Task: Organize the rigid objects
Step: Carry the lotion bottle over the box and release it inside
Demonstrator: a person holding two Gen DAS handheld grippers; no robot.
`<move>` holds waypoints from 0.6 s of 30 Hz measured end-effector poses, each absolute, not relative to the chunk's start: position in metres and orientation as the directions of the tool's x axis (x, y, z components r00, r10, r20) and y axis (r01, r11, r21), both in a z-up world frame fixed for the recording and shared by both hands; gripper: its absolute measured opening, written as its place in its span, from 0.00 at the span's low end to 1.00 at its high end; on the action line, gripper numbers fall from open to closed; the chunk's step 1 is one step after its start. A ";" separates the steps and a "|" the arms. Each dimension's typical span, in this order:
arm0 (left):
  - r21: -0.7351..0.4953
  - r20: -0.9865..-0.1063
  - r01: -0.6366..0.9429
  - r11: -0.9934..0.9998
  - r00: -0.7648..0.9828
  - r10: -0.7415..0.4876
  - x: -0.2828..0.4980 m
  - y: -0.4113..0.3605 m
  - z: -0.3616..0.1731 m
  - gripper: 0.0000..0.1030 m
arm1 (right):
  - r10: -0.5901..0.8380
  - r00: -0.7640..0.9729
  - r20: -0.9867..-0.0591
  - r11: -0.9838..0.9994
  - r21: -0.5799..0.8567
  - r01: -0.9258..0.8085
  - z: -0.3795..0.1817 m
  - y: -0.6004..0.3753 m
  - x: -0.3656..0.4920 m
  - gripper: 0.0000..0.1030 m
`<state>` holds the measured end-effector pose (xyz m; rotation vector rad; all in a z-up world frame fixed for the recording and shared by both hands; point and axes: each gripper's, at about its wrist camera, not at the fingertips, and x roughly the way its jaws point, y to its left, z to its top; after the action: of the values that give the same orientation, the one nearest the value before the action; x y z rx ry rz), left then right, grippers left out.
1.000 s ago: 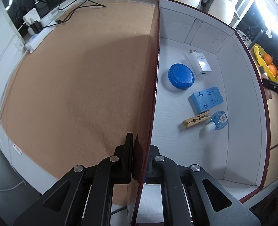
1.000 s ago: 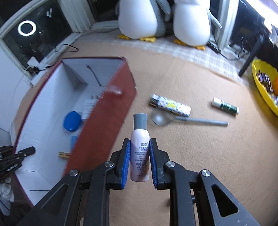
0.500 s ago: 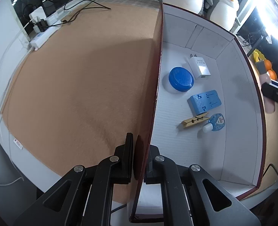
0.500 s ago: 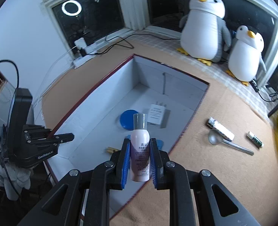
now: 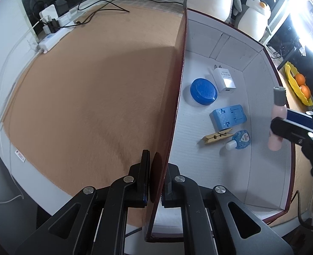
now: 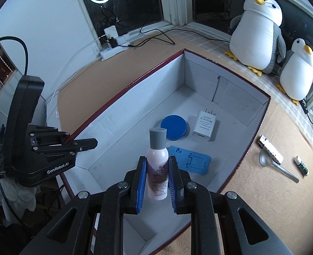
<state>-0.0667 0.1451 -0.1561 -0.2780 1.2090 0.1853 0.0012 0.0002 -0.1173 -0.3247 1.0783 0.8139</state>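
Since a second ago, the bottle (image 5: 277, 116) enters the left wrist view at far right, above the box (image 5: 178, 97), whose wall the left gripper (image 5: 156, 182) clamps shut. From the right wrist, the right gripper (image 6: 156, 181) pinches the upright bottle (image 6: 157, 165); the box floor lies directly ahead, below it.

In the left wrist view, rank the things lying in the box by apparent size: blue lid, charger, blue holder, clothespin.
Largest to smallest:
1. Blue holder
2. Blue lid, close to the holder, so that order is unsure
3. Charger
4. Clothespin, long but thin

Fisheye distortion makes all of this approximate.
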 end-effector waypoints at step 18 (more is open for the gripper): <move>-0.114 -0.937 -0.301 0.947 0.350 -0.002 -0.072 0.145 -0.154 0.06 | 0.447 0.234 -0.863 0.661 0.141 -0.737 -0.114 0.004 -0.005 0.42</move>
<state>-0.0719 0.1445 -0.1540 -0.2875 1.2017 0.1973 -0.0051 0.0038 -0.1138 -0.3247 1.0520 0.8321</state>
